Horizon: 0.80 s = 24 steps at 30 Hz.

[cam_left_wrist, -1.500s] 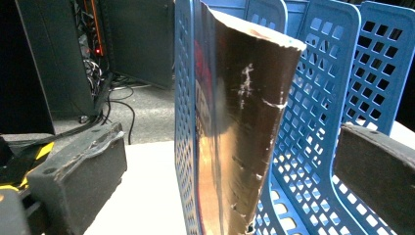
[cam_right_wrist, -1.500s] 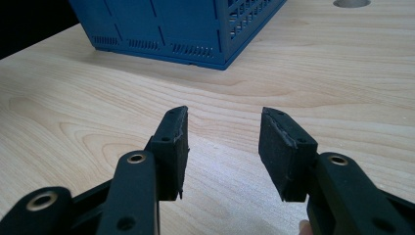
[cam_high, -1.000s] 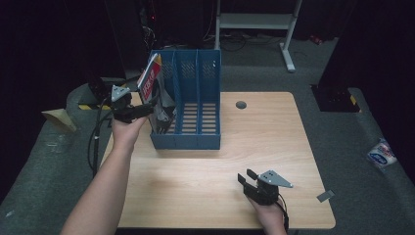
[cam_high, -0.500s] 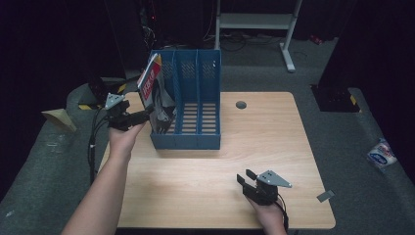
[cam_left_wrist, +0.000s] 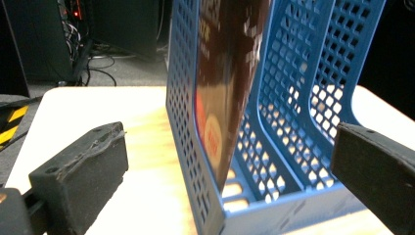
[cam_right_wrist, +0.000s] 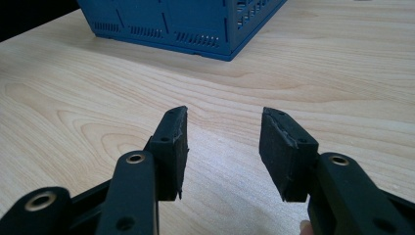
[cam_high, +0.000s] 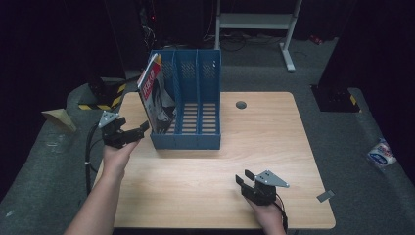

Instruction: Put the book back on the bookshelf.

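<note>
A blue rack (cam_high: 188,105) with three slots stands on the worktop (cam_high: 274,142), just ahead of the left claw (cam_high: 139,132). Its mesh side wall rises between that claw's jaws in the left gripper view, partly screening the magazine (cam_high: 155,95). The magazine leans in the slot nearest the left claw, its top tilted out over the rack's rim toward that side. The left claw is open, with nothing between its pads, close to the rack's front corner. The right claw (cam_high: 244,181) rests on the worktop well apart from the rack, half open and empty. The magazine's cover print is blurred in the left gripper view and unreadable.
</note>
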Each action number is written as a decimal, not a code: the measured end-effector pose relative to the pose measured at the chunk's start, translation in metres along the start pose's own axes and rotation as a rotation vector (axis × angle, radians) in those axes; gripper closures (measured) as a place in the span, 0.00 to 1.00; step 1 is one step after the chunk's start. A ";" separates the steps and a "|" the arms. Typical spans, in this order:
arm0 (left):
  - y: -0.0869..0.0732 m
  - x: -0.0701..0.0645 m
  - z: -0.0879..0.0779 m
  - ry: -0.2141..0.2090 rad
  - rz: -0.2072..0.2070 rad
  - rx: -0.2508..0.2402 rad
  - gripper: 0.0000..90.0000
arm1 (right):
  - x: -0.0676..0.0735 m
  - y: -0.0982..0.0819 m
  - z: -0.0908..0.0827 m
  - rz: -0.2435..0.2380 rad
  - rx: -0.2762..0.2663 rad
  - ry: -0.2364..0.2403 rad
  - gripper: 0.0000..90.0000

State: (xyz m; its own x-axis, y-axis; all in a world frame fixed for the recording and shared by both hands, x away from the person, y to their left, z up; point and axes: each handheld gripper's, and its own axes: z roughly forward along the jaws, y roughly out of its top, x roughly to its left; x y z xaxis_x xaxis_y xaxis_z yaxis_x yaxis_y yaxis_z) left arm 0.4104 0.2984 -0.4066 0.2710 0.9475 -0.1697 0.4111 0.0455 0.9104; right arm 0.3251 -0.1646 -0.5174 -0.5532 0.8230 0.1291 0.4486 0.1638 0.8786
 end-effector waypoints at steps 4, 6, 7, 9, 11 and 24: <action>-0.017 0.000 -0.003 -0.008 0.004 0.028 0.01 | 0.001 0.000 0.001 -0.011 0.005 0.002 0.59; -0.025 0.001 -0.006 -0.016 0.007 0.043 0.01 | 0.001 0.000 0.001 -0.014 0.006 0.003 0.59; -0.030 0.001 -0.007 -0.020 0.002 0.049 0.01 | 0.001 0.000 0.001 -0.014 0.007 0.003 0.59; -0.040 0.002 -0.011 -0.030 0.000 0.062 0.01 | 0.001 0.000 0.001 -0.013 0.008 0.004 0.59; -0.053 0.002 -0.013 -0.039 0.007 0.090 0.01 | 0.001 -0.001 0.001 -0.012 0.008 0.005 0.59; -0.136 -0.011 -0.027 -0.068 0.178 0.357 0.00 | 0.004 -0.001 0.002 -0.022 0.012 0.003 0.58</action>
State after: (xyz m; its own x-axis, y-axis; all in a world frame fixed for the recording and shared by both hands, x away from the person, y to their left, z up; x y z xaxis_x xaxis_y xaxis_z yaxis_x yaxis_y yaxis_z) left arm 0.3278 0.2908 -0.5187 0.4175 0.9069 -0.0568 0.6259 -0.2417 0.7415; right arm 0.3237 -0.1610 -0.5188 -0.5651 0.8175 0.1113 0.4446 0.1881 0.8758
